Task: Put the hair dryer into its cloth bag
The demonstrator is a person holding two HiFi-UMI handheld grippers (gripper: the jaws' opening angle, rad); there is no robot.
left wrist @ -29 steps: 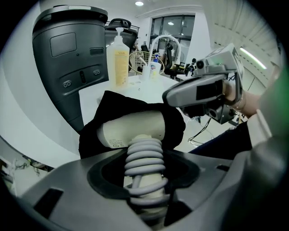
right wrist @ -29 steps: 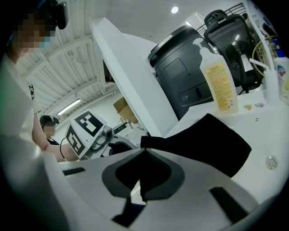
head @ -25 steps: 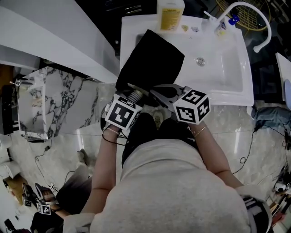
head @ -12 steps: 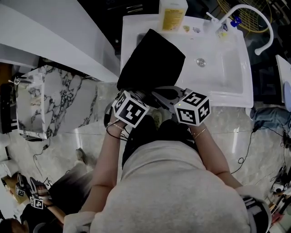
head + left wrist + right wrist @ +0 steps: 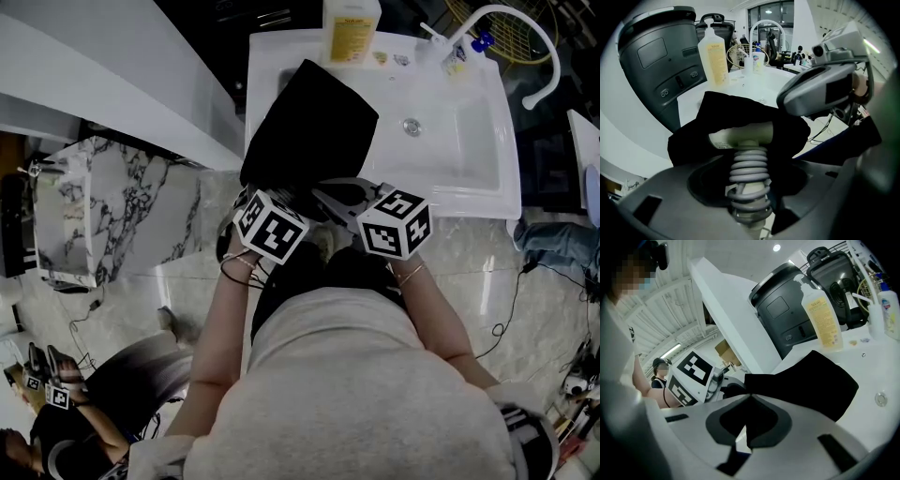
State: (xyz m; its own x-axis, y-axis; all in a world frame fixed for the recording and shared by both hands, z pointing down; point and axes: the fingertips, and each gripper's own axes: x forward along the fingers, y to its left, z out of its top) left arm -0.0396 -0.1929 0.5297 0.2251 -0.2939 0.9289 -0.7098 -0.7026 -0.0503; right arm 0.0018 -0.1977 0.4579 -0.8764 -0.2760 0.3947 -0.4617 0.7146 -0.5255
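A black cloth bag (image 5: pixel 314 122) lies on the left rim of the white sink (image 5: pixel 487 202), its mouth toward me. The white hair dryer's handle (image 5: pixel 743 136) sticks out of the bag (image 5: pixel 740 108), with its grey coiled cord guard (image 5: pixel 749 173) running back between my left gripper's jaws. My left gripper (image 5: pixel 281 197) (image 5: pixel 750 206) points steeply down and grips that coil with its jaws set wide. My right gripper (image 5: pixel 326 194) (image 5: pixel 747 397) is shut on the edge of the bag's mouth (image 5: pixel 811 380), just right of the left one. The dryer's head is hidden inside the bag.
A yellow-labelled pump bottle (image 5: pixel 352 28) stands at the sink's back edge, with a curved tap (image 5: pixel 525 47) at the right. A dark grey bin (image 5: pixel 656 61) is beyond the bag. Another person with grippers (image 5: pixel 56 441) is at the lower left of the floor.
My left gripper has shifted a little right toward the bag's mouth and rolled, so the coil now shows less from above. The right gripper has stayed put. The person on the floor moved.
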